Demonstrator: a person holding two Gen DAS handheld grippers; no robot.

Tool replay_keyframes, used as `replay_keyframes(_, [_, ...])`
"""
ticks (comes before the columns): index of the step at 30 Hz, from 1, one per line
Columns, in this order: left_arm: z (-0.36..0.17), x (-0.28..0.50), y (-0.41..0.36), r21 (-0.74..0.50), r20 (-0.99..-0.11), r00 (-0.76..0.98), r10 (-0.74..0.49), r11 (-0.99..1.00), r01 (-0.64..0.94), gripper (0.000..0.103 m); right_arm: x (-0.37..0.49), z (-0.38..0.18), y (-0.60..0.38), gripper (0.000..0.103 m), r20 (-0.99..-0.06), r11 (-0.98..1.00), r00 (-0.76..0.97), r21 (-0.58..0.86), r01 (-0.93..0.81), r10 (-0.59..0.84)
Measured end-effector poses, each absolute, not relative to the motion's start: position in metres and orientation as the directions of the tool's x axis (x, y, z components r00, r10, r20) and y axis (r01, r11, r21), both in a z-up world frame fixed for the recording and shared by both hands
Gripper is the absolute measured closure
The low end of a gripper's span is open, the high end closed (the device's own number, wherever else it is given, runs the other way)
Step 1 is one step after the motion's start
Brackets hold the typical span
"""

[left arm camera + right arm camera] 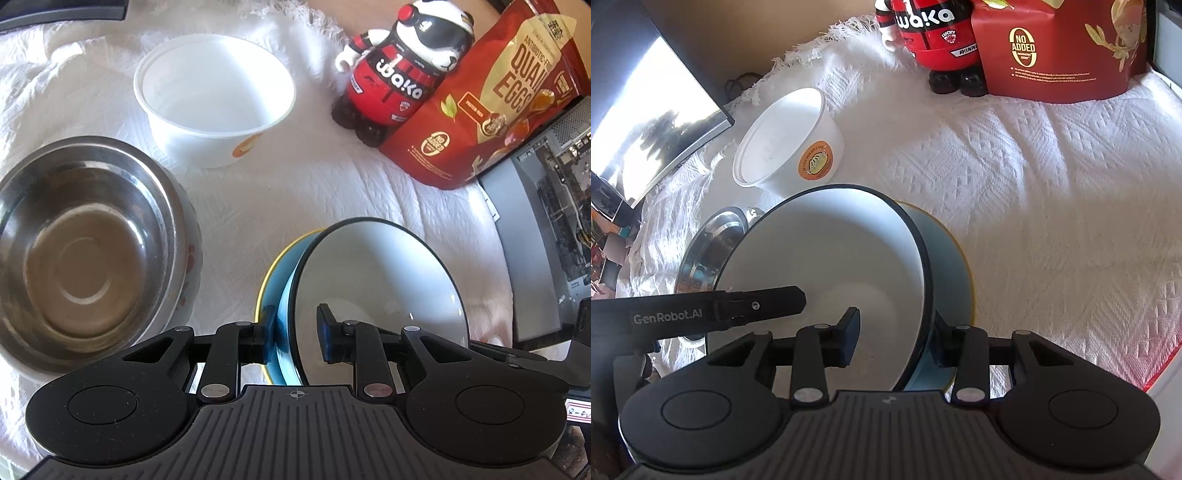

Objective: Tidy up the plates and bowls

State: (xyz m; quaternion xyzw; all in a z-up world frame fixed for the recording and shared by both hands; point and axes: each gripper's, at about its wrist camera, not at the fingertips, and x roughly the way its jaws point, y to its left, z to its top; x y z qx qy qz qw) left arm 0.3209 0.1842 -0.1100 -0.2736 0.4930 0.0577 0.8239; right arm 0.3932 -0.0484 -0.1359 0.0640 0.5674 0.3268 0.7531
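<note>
A blue bowl with a white inside and black rim (376, 280) sits on a yellow-rimmed plate (269, 273) on the white cloth. My left gripper (295, 332) straddles the bowl's near-left wall, one finger outside and one inside, jaws still apart. My right gripper (897, 339) straddles the same bowl (827, 258) at its right wall, jaws also apart. The left gripper's finger (757, 304) shows inside the bowl in the right wrist view. A steel bowl (85, 236) stands to the left, and a white plastic bowl (214, 96) stands farther back.
A red and black panda figure (399, 70) and a red quail-egg bag (491, 96) stand at the back right. A grey computer case (546, 221) borders the right side. A dark monitor (646, 110) stands at the left. The cloth's fringe edge (798, 51) lies at the back.
</note>
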Motion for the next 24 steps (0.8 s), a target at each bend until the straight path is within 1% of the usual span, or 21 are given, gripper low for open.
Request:
replay_keyframes(7, [-0.109, 0.318, 0.183, -0.393, -0.845, 0.508, -0.168, 0.839, -0.376, 0.080, 0.397, -0.129, -0.051, 0.063, -0.813, 0.784, 0.166, 0.451, -0.427, 0.558])
replay_keyframes(9, [-0.109, 0.317, 0.182, -0.395, -0.844, 0.510, -0.168, 0.837, -0.378, 0.080, 0.400, -0.128, -0.053, 0.060, -0.810, 0.783, 0.174, 0.450, -0.429, 0.561])
replay_keyframes(20, [-0.109, 0.316, 0.183, -0.401, -0.845, 0.508, -0.168, 0.827, -0.394, 0.081, 0.401, -0.120, -0.059, 0.060, -0.797, 0.774, 0.199, 0.439, -0.457, 0.570])
replay_keyframes(24, [-0.106, 0.317, 0.185, -0.402, -0.846, 0.508, -0.163, 0.821, -0.406, 0.081, 0.403, -0.115, -0.065, 0.062, -0.790, 0.772, 0.212, 0.439, -0.459, 0.575])
